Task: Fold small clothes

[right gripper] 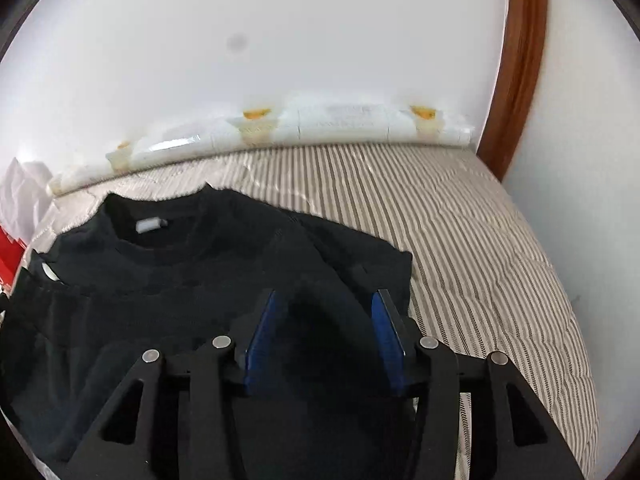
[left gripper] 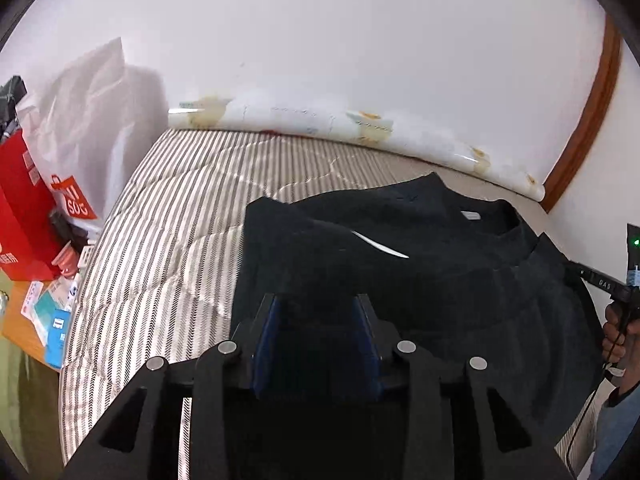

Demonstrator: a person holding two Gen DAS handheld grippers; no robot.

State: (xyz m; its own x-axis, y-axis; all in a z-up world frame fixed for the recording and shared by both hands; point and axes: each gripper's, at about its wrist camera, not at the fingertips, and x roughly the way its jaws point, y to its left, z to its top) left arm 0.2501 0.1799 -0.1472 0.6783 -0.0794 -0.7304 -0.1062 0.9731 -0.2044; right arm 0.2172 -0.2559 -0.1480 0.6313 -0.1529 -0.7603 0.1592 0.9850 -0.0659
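The left gripper (left gripper: pixel 318 316) stands with its 2 blue pads (left gripper: pixel 267 340) parted over the near edge of the black T-shirt (left gripper: pixel 420 248); dark cloth fills the gap between them, but the pads do not press on it, so nothing is held. The right gripper (right gripper: pixel 326 312) is parted a little wider, its 2 blue pads (right gripper: pixel 262 340) either side of a low ridge of the same cloth, also gripping nothing.

The 1 T-shirt lies on the striped bedcover (left gripper: pixel 168 216), neckline toward the wall with 1 white label (left gripper: pixel 470 215) showing inside the collar, and its lower part is folded up over the chest. A thin pale sliver (left gripper: pixel 380 246) shows at the fold edge.

In the left wrist view, the hand (left gripper: pixel 618 332) that carries the right gripper sits at the far right edge.

Beyond the shirt, 1 long white roll (left gripper: pixel 320 120) lies along the foot of the wall. Left of the bed stand 1 red box (left gripper: pixel 20 216) and 1 white plastic bag (left gripper: pixel 100 120); what the bag holds cannot be seen. Several small packets (left gripper: pixel 52 312) lie loose on a wooden surface (left gripper: pixel 16 320) below them, too blurred to count.
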